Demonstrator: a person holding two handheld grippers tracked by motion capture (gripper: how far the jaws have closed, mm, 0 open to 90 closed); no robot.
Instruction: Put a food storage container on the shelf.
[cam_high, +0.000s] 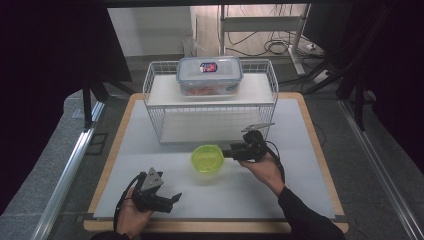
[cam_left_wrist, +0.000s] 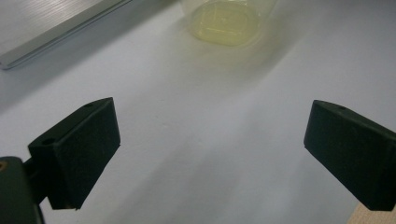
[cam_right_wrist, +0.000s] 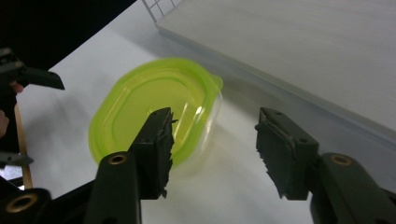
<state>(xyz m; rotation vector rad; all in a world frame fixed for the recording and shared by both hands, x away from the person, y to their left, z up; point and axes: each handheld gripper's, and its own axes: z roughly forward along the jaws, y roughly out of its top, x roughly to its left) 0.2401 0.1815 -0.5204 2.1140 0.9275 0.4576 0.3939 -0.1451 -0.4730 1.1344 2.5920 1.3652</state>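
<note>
Right gripper (cam_right_wrist: 212, 149), jaws half-spread and empty beside the green-lidded tub (cam_right_wrist: 154, 109), could nudge it away

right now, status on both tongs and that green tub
Left tongs open, idle on the mat. Right tongs open beside the green-lidded tub, not gripping. Wire rack close behind; nothing between.
</note>
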